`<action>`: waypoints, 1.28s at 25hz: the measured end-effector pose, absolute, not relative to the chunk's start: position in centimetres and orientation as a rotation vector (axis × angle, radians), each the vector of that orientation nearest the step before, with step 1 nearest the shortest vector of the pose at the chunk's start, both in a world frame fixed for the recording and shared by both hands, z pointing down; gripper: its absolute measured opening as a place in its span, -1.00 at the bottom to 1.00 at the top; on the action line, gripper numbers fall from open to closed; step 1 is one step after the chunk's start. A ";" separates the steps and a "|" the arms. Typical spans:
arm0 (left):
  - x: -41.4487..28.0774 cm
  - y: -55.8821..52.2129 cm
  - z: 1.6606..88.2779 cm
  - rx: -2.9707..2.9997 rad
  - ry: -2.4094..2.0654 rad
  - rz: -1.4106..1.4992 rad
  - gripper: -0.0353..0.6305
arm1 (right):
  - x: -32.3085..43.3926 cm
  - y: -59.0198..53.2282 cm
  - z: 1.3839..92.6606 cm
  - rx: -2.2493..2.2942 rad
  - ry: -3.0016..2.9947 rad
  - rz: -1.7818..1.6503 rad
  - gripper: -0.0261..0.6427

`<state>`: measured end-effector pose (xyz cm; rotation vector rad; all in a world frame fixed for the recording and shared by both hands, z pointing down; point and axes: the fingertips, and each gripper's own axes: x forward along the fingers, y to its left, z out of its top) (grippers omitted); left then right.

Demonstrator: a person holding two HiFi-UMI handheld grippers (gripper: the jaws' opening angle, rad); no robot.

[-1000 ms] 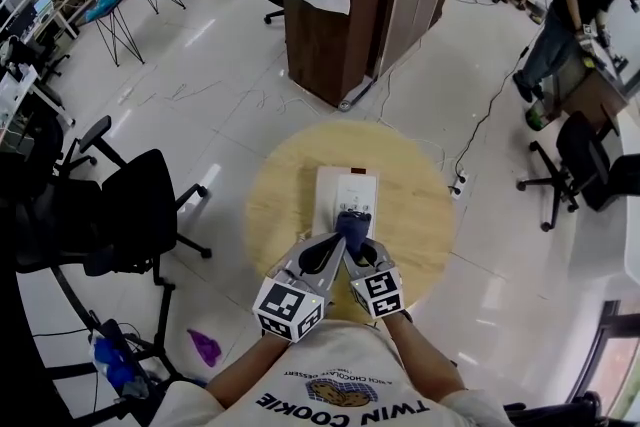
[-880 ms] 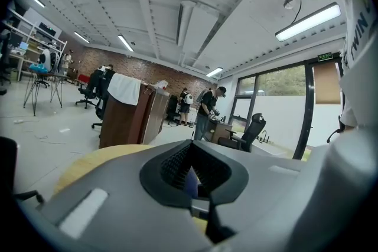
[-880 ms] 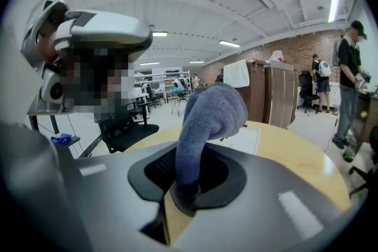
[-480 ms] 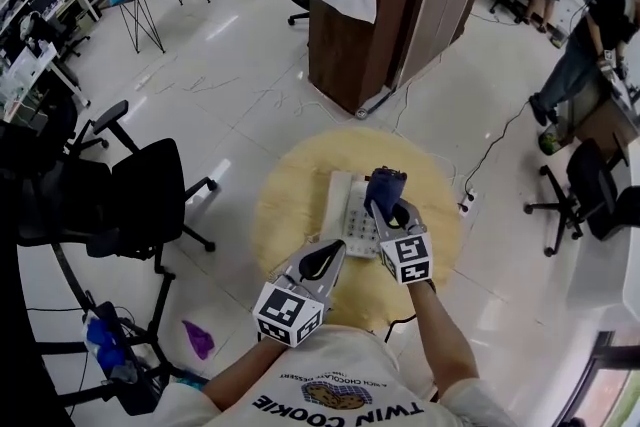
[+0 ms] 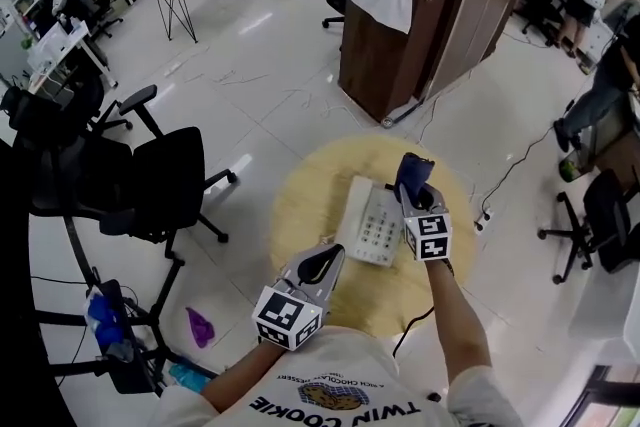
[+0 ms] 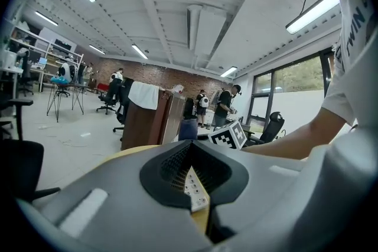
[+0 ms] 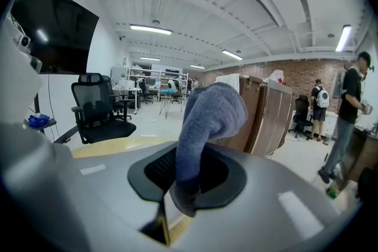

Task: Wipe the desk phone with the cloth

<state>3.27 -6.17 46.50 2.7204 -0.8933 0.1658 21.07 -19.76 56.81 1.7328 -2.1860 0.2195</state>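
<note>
Blue cloth (image 5: 412, 169) pinched in right gripper (image 5: 414, 194); left gripper (image 5: 336, 249) closed, empty.

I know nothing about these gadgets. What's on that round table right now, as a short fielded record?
Surface: round wooden table
Item being cleaned: desk phone, lying flat
Right gripper: fingers shut on blue cloth, beside phone's right edge
Left gripper: shut, empty, by phone's near left corner
Cloth touching phone: cannot tell
</note>
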 end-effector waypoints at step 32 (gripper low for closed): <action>3.6 -5.8 46.8 2.741 -0.811 0.167 -0.92 | 18.6 -14.9 60.9 1.758 -2.145 0.366 -0.72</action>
